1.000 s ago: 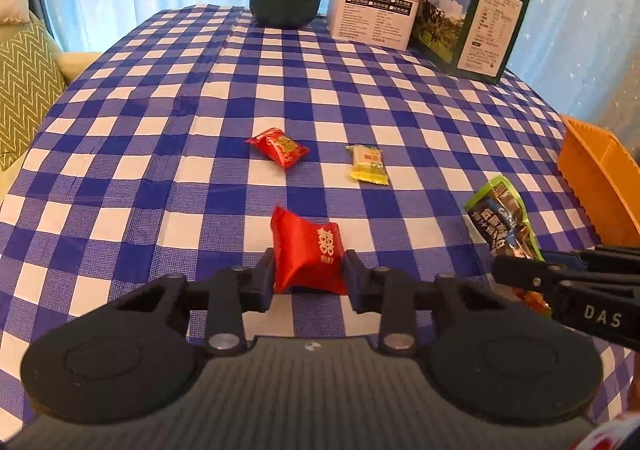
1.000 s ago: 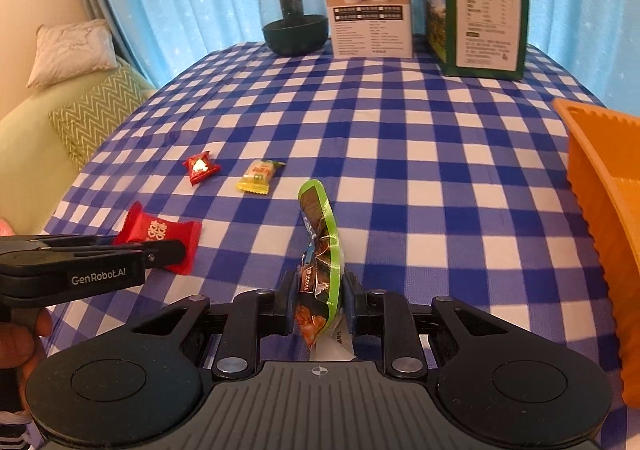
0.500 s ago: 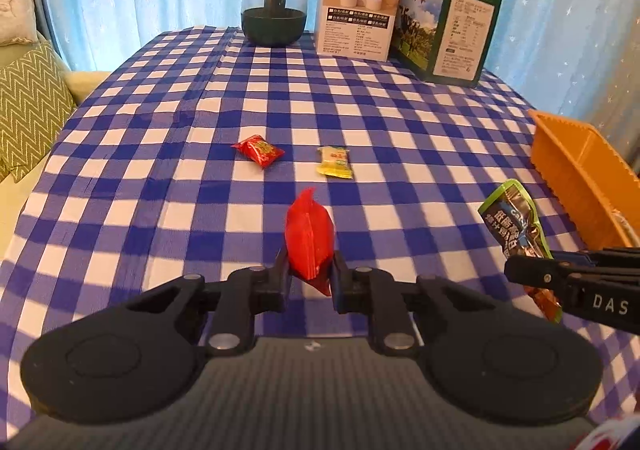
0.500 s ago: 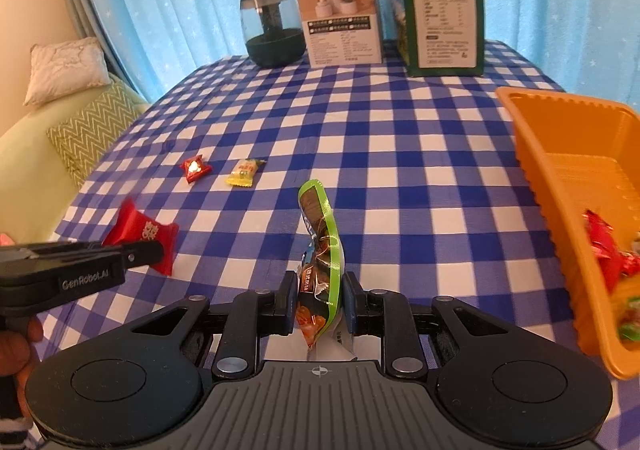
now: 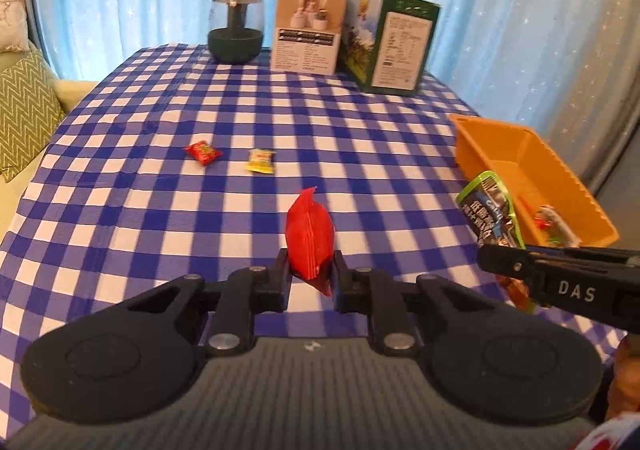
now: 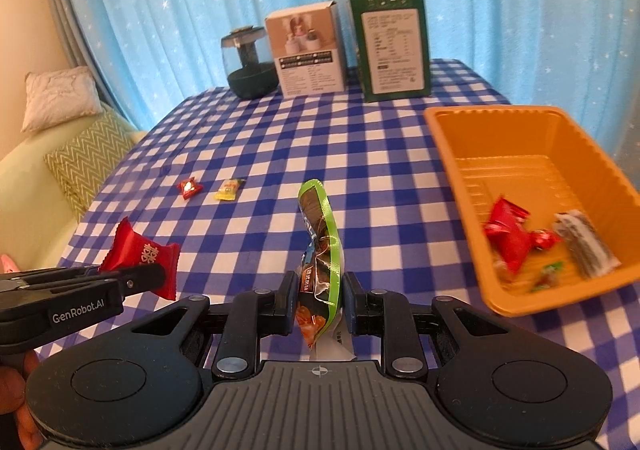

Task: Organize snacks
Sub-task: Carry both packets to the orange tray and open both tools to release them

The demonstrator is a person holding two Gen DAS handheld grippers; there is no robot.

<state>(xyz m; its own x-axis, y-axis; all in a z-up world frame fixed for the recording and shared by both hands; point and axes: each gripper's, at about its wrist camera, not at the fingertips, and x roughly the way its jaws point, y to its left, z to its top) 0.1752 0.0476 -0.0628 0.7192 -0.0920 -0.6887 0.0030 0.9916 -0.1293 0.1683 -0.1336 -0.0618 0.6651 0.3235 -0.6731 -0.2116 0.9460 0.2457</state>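
Observation:
My left gripper point(image 5: 310, 274) is shut on a red snack packet point(image 5: 309, 236), held edge-up above the checked tablecloth; the same red packet point(image 6: 140, 256) shows at the left of the right wrist view. My right gripper point(image 6: 318, 300) is shut on a green-edged snack pouch point(image 6: 320, 234), also lifted off the table; that pouch point(image 5: 490, 210) hangs at the right of the left wrist view. An orange tray point(image 6: 452, 138) with several snacks in it stands to the right. A small red candy point(image 5: 203, 151) and a yellow candy point(image 5: 261, 161) lie on the cloth ahead.
At the table's far edge stand a dark glass jar point(image 5: 236, 26), a beige box point(image 5: 310, 32) and a green box point(image 5: 390, 42). Blue curtains hang behind. A sofa with a zigzag cushion point(image 5: 20, 110) lies to the left. A hand point(image 6: 16, 390) holds the left gripper.
Both grippers have risen off the cloth with their packets and moved right toward the orange tray. The left jaws closed tight, turning the red packet edge-up.

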